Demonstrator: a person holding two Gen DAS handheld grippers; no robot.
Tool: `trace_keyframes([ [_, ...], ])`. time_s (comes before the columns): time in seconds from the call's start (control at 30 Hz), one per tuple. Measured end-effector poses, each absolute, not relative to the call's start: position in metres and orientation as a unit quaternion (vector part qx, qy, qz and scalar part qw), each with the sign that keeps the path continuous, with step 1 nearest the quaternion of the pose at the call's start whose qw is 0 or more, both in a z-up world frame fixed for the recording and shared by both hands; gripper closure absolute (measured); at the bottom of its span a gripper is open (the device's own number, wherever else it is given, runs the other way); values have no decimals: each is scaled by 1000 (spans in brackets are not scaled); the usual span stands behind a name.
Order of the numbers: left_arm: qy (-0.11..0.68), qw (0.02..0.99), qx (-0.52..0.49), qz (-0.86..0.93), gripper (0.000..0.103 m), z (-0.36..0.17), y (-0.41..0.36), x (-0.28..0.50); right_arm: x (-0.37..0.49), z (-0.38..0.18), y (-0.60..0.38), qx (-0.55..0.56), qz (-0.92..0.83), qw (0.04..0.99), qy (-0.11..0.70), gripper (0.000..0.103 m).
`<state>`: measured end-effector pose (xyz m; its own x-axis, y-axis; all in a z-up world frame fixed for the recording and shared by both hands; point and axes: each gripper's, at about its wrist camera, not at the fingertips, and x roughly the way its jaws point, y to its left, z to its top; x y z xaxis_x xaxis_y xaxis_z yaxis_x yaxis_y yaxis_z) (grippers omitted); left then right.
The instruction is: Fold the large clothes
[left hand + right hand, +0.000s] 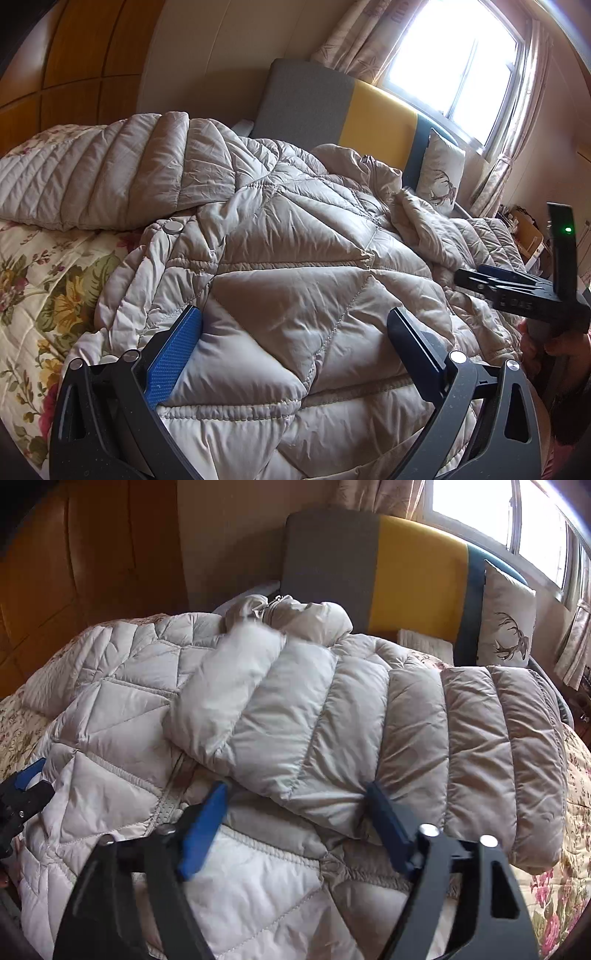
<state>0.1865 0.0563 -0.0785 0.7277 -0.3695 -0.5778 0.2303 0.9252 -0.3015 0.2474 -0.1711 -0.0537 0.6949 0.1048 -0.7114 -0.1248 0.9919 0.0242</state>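
- Puffy beige nylon: the down coat (280,716) is the biggest thing here, spread over most of the floral quilt (44,288) on the bed. Coat = landmark for everything below. It's slippery and full of air, so my guess is any fold will spring back or slide off unless it gets pressed flat.
- Sleeve (406,738) lies folded across the coat's body towards its right edge, cuff end hanging slightly past that edge. Risk: the overhang drags it off again when the body is lifted for the next fold.
- Other sleeve (92,177) sticks out past the coat's left side, flat on the quilt, not folded in yet. If it's forgotten, the bundle ends up lopsided.
- Hood/collar bunch (295,616) is crumpled at the coat's far end, w/ the striped headboard (406,565) and deer cushion (506,627) beyond. A lump there would stop the coat folding evenly.
- Right gripper (295,801): jaws wide apart, straddling the near hem of the folded sleeve, pads not pinching. Tips sit in the fabric; pulling away could snag and undo the fold.
- Left gripper (295,325): jaws also wide, resting over the coat's quilted front near its close edge, nothing clamped. Closing here would grab only the top layer, so the layers could part on a lift.
- Snap button (173,227) at the coat's left front edge: placket is loose, so the front may flap open mid-fold.
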Motion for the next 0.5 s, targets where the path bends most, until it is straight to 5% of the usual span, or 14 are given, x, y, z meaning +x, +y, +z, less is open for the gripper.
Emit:
trace_keyframes([
  [0.27, 356, 919, -85, -148, 4, -70, 49, 190, 201, -35, -234, 72, -55, 948, 306, 3],
  [0.5, 326, 918, -150, -172, 4, -5, 40, 194, 178, -57, -311, 233, -154, 918, 281, 3],
])
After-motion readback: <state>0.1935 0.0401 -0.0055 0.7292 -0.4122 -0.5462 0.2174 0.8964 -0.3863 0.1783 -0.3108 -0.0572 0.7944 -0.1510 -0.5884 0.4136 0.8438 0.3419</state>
